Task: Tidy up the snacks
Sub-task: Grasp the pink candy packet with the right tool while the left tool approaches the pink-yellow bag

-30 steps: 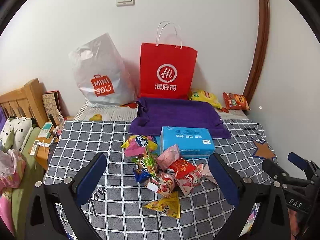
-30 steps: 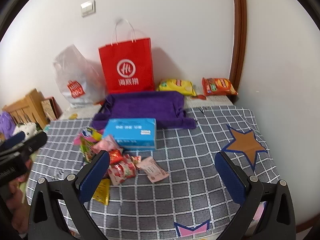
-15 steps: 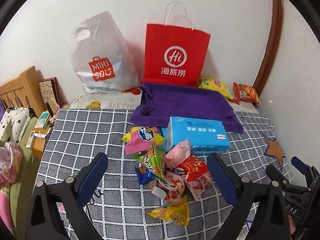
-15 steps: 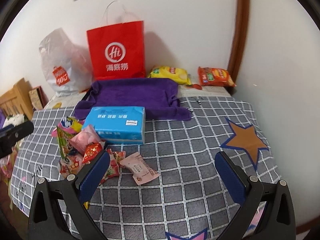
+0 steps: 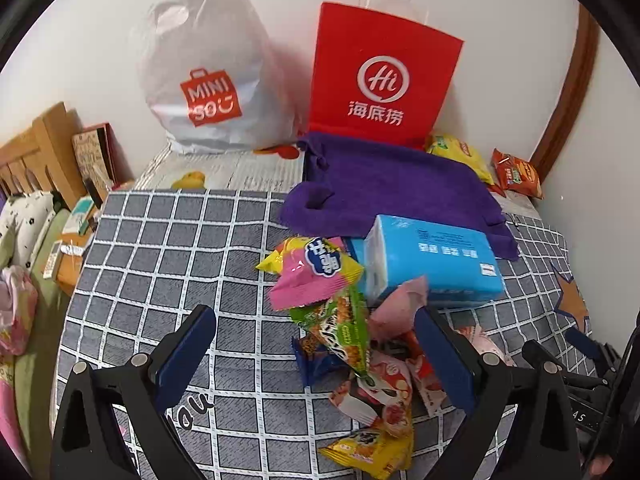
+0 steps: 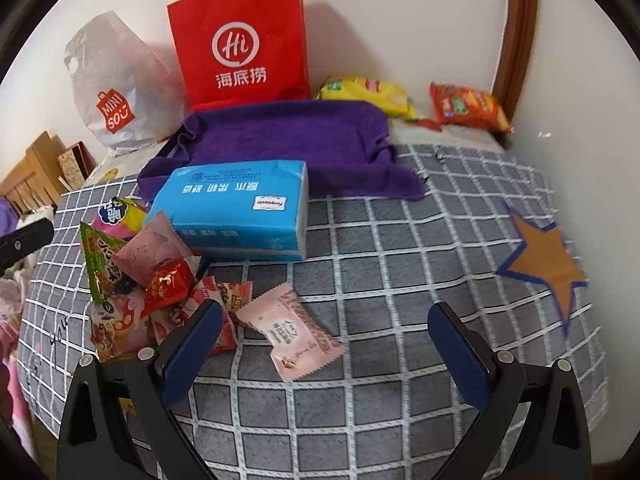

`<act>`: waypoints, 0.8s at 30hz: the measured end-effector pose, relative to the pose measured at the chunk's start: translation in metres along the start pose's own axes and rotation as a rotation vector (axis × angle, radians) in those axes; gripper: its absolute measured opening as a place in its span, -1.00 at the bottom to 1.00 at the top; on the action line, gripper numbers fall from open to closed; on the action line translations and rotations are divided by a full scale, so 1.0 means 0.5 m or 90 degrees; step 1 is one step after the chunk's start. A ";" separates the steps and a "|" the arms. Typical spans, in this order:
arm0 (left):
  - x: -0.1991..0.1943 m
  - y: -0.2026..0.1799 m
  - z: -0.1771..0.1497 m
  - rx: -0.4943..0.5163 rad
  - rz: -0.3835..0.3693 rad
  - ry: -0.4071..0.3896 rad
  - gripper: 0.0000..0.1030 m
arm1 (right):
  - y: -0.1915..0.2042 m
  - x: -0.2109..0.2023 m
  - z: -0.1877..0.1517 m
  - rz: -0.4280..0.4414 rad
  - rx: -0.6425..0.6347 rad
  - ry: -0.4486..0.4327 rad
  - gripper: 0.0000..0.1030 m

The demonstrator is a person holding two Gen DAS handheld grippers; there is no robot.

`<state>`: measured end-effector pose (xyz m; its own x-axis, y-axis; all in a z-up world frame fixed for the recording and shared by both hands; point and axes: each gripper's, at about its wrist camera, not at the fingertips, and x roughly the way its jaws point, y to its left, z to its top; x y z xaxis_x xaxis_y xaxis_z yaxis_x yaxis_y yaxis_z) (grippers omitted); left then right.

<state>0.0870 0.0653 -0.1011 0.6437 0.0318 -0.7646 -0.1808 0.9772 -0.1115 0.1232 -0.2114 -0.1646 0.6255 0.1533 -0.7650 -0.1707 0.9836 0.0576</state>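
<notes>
Above the checked cloth [image 6: 400,240], each hand-held gripper, left [image 5: 316,332] and right [image 6: 324,328], level, spread wide, empty.

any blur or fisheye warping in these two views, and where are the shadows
Left wrist view: the white Miniso bag looks motion-smeared and the grid cloth bows outward. Right wrist view: sharper; the red paper bag casts a soft shadow on the wall to its right.

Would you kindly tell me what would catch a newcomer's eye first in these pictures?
The bright red paper bag with white handles standing against the back wall stands out first, with a purple towel spread before it. Nearer, a light-blue tissue pack lies on the grey checked cloth, beside a jumble of colourful snack packets.
</notes>
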 end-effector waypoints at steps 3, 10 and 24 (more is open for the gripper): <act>0.014 0.011 0.003 -0.004 0.009 -0.003 0.93 | -0.004 0.018 0.003 0.024 0.021 0.003 0.93; 0.050 0.031 0.012 -0.018 0.008 0.010 0.93 | -0.001 0.063 0.011 0.018 0.016 0.031 0.71; 0.108 0.031 0.014 -0.031 -0.027 0.044 0.93 | -0.004 0.086 0.022 0.084 0.030 0.039 0.40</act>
<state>0.1243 0.0835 -0.1394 0.5992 -0.0259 -0.8002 -0.1916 0.9658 -0.1747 0.1591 -0.2059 -0.1905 0.5515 0.2774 -0.7867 -0.2123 0.9587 0.1893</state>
